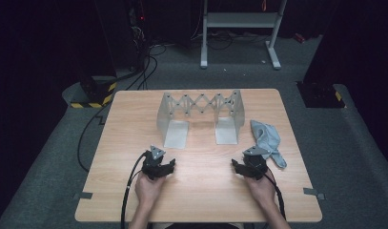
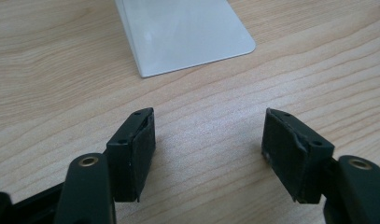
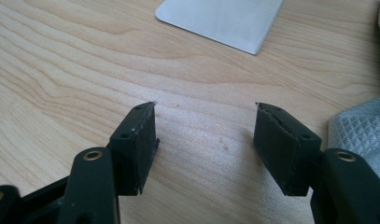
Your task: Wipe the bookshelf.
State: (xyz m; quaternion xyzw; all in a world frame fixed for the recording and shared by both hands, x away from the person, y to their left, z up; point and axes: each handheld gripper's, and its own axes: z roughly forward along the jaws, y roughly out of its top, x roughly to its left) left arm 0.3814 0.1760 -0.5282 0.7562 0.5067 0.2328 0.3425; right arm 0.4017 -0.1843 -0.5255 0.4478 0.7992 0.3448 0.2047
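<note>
My left gripper (image 1: pixel 164 168) and right gripper (image 1: pixel 244 168) both gape wide, empty; grey cloth (image 1: pixel 268 139) lies untouched beside the metal rack (image 1: pixel 199 116), so nothing done yet.

A: Where does the rack (image 1: pixel 201 114) sit on the surface (image 1: pixel 196 191)?

B: Toward twelve o'clock, its two flat feet reaching back toward six. The cloth (image 1: pixel 268 140) lies at the rack's four o'clock, just beside the right foot, near the surface's three o'clock edge.

A: And the claws?

B: The left claw (image 1: pixel 167 168) rests at six o'clock of the left foot; the right claw (image 1: pixel 239 168) at five o'clock of the right foot, with the cloth just beside it at two o'clock. Bare surface lies between them.
</note>
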